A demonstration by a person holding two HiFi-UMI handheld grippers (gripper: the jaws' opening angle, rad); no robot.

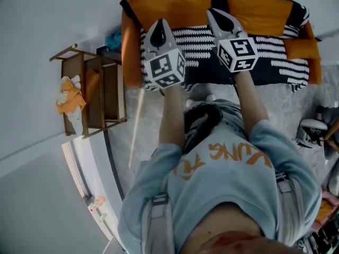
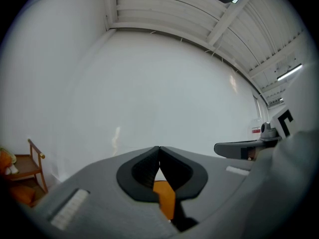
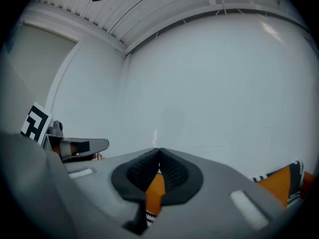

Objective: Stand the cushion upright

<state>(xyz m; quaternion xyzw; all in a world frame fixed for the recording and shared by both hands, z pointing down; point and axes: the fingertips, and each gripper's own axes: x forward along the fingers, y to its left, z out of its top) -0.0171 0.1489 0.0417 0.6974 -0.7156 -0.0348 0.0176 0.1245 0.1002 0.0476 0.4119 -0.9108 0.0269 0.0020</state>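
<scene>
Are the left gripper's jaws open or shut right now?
Shut. The left gripper shows its jaws' tips touching with nothing pinched; orange fabric shows only through the gap below.

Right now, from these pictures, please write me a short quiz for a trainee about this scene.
1. True or false: the left gripper and the right gripper both have their jaws closed together.
2. Which colour are the back cushions on the sofa? A) green B) orange C) grey
3. Fill in: in the head view, the wooden rack stands at the sofa's ___ end.
Key: 1 true; 2 B; 3 left.
</scene>
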